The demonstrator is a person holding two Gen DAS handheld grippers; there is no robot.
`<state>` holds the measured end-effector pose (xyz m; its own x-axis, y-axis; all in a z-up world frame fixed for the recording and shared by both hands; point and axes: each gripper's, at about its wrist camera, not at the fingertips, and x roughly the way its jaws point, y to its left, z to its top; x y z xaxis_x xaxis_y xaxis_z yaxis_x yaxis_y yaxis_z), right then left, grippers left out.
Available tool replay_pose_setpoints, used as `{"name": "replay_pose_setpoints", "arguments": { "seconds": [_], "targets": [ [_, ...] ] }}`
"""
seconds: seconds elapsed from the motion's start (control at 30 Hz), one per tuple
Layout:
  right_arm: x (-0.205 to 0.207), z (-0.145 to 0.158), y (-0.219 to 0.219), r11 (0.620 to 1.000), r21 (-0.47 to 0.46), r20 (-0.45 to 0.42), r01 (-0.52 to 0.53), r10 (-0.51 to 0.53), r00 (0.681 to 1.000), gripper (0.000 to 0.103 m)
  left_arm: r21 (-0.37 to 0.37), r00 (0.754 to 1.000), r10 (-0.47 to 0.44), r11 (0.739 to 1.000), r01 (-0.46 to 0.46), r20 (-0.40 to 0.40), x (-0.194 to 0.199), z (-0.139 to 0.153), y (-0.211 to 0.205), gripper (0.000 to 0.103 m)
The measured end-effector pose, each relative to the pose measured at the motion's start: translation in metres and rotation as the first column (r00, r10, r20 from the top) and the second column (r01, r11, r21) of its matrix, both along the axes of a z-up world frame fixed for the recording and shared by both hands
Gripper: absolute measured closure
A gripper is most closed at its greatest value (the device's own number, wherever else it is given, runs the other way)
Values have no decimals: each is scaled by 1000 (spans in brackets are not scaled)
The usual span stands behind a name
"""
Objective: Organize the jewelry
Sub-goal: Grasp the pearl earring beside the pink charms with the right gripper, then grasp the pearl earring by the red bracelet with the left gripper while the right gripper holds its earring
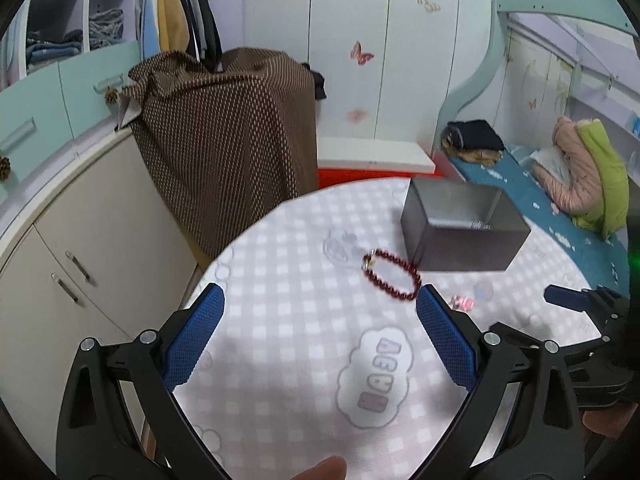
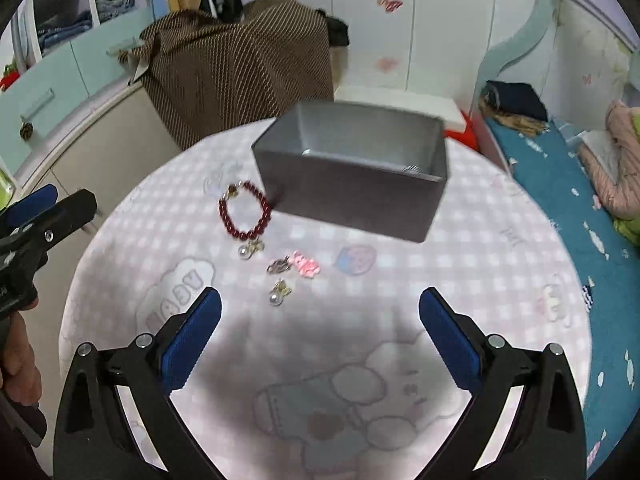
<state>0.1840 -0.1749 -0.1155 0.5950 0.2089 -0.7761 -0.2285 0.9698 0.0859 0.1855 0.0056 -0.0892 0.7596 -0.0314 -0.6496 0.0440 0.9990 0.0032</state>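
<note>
A dark red bead bracelet [image 2: 244, 212] lies on the round table beside an open grey box [image 2: 352, 168]; in the left wrist view the bracelet [image 1: 394, 274] sits just left of the box [image 1: 460, 228]. Two pearl earrings [image 2: 248, 250] [image 2: 278, 294], a small metal charm [image 2: 278, 265] and a pink trinket [image 2: 306, 264] lie in front of the bracelet. A shiny piece rests inside the box at its right corner. My right gripper [image 2: 320, 320] hovers open above the table, short of the earrings. My left gripper [image 1: 320, 320] is open too, nothing between its fingers, the bracelet just beyond its right fingertip.
The table wears a pink checked cloth [image 2: 440, 280] with cartoon prints. A brown dotted cloth [image 1: 224, 132] covers something behind it, cream cabinets [image 1: 92, 248] stand at the left, and a bed with a blue sheet [image 2: 580, 208] runs along the right.
</note>
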Motion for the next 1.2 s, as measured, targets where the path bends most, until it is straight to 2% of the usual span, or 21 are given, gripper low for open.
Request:
{"name": "replay_pose_setpoints", "arguments": {
  "seconds": [0.07, 0.13, 0.23, 0.37, 0.4, 0.53, 0.57, 0.8, 0.93, 1.2],
  "targets": [
    [2, -6, 3, 1000, 5, -18, -14, 14, 1000, 20, 2, 1000, 2, 1000, -2, -15, 2, -6, 1, 6],
    [7, -11, 8, 1000, 7, -38, -30, 30, 999, 37, 1, 1000, 6, 1000, -6, -28, 4, -12, 2, 6],
    [12, -19, 13, 999, 12, -62, -51, 51, 997, 50, 2, 999, 6, 1000, -6, -44, 8, -18, 2, 6],
    [15, -26, 20, 997, 13, -68, -75, 76, 995, 63, 8, 998, 2, 1000, -2, -56, 13, -23, 1, 6],
    [15, -28, 23, 996, 9, -64, -84, 84, 994, 69, 8, 998, 1, 1000, -1, -59, 14, -24, 0, 6],
    [13, -31, 31, 993, -59, -27, -102, 100, 995, 91, 11, 998, -8, 1000, 8, -69, 19, -29, -4, 6],
    [13, -31, 31, 993, -60, -25, -103, 101, 995, 93, 10, 997, -13, 1000, 14, -72, 21, -30, -6, 6],
    [11, -32, 18, 996, -31, -26, -88, 87, 996, 93, 9, 991, -80, 997, 81, -104, 37, -42, -29, 6],
    [12, -29, 1, 998, 18, -35, -60, 61, 998, 93, 13, 983, -117, 993, 120, -142, 48, -55, -44, 6],
    [13, -27, -18, 998, 44, -36, -37, 38, 999, 93, 27, 964, -156, 986, 166, -214, 69, -84, -69, 7]
  ]
}}
